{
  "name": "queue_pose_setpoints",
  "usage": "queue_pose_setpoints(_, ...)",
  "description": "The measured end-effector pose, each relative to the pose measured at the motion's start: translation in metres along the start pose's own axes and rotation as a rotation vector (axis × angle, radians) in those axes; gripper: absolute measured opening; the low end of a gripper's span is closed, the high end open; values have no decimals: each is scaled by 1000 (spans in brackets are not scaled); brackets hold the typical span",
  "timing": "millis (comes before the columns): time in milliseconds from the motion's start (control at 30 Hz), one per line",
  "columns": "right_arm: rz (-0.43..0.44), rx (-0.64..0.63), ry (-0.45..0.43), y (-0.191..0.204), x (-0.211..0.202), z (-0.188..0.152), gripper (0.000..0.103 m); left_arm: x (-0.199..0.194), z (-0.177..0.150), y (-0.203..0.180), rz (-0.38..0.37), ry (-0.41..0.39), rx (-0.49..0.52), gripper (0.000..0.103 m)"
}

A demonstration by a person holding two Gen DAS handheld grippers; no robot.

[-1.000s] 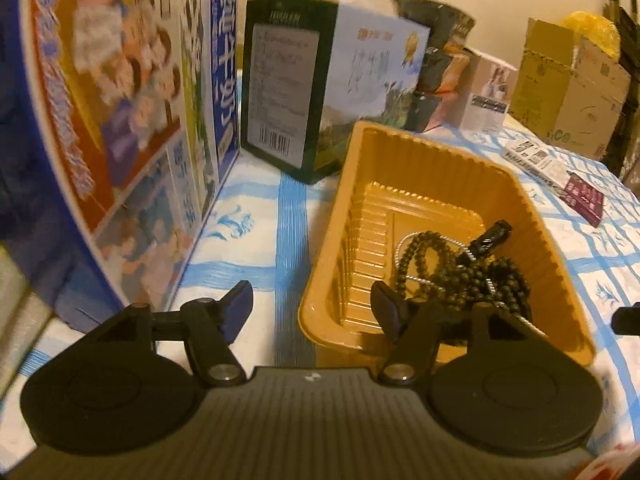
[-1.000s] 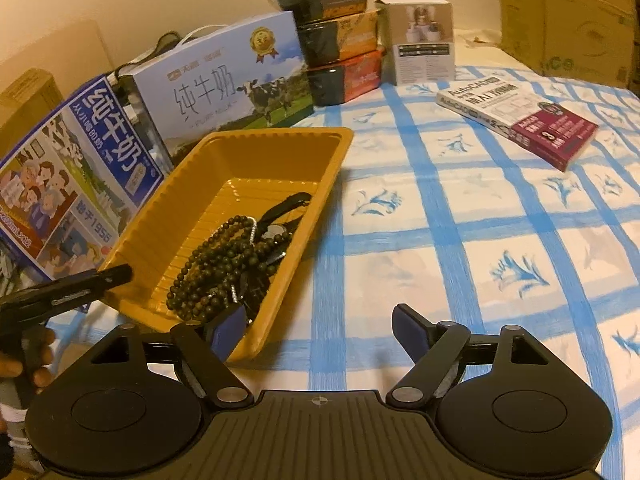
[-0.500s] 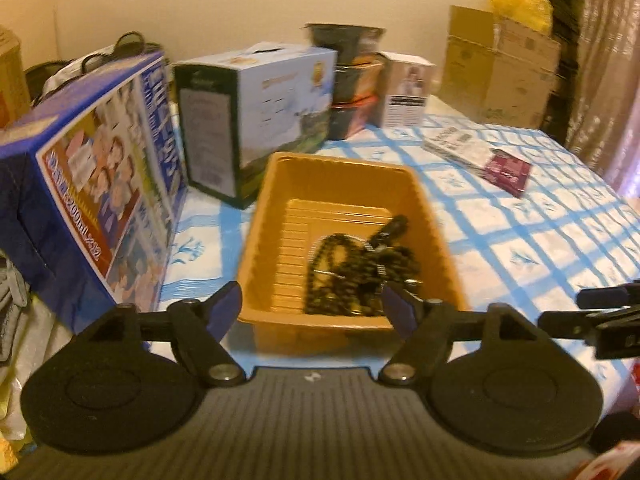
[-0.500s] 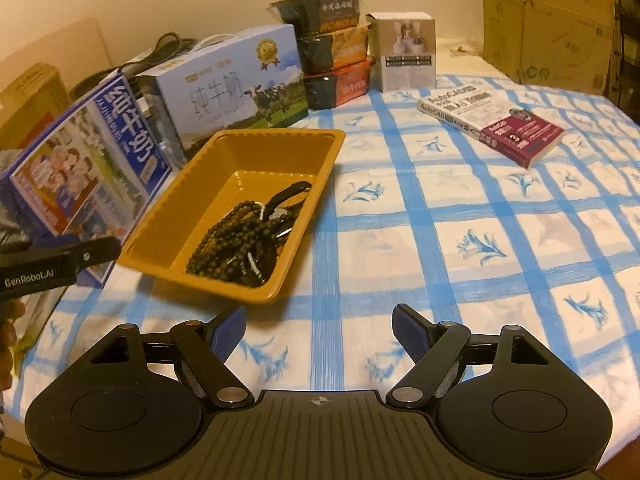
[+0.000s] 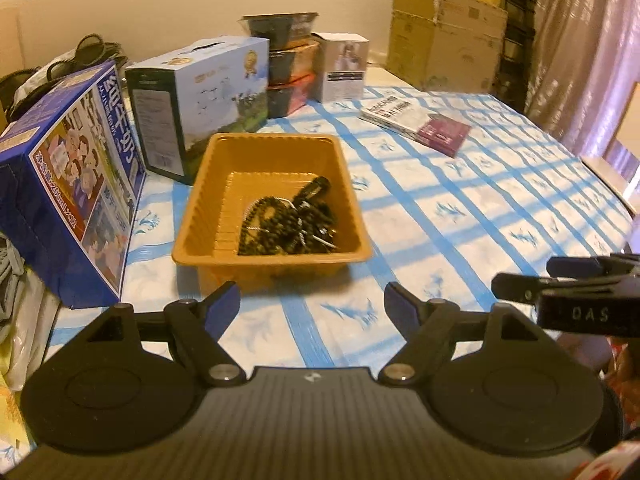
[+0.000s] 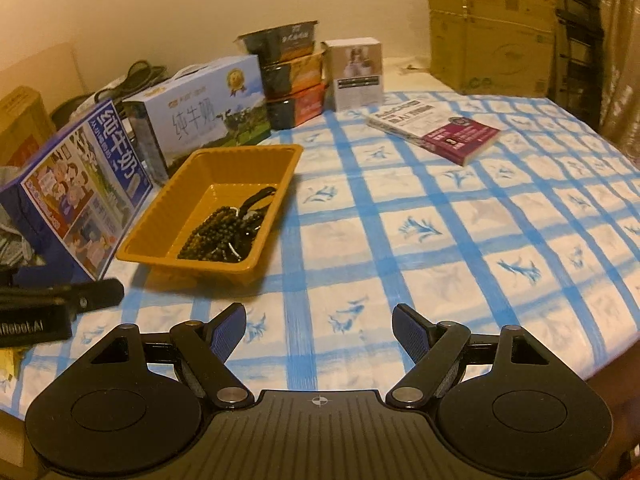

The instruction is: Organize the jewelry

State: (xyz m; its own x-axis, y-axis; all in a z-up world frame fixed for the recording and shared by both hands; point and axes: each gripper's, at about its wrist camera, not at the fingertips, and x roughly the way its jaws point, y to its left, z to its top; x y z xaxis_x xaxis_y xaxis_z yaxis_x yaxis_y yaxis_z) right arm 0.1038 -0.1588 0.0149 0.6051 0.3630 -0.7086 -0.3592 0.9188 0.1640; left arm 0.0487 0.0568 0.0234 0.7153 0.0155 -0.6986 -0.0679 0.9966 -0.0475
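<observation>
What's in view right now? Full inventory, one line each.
tray: 1, orange, on the checked cloth beside the milk cartons
beaded jewelry: 1 tangled pile, dark, inside the tray with a black clip
milk cartons: 2, one dark blue, one pale blue, left of and behind the tray
food containers: 3 stacked, dark and orange, at the back
small box: 1, white, right of the stack
book: 1, white and purple, lying flat to the right
cardboard boxes: stacked, brown, back right
tablecloth: 1, white with blue checks
left tool: 1, black, blue pads, open, empty
right tool: 1, black, blue pads, open, empty
</observation>
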Motion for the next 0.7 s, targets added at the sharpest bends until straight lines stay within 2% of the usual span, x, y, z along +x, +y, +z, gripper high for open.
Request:
queue_pose_setpoints(433, 2, 57, -38, -9, -51, -25, 80, -44, -20, -35, -6, -45, 49, 78)
queue_pose_setpoints(700, -1, 57, -55, -14, -71, -33, 80, -49, -25, -52, -14, -39, 71, 78)
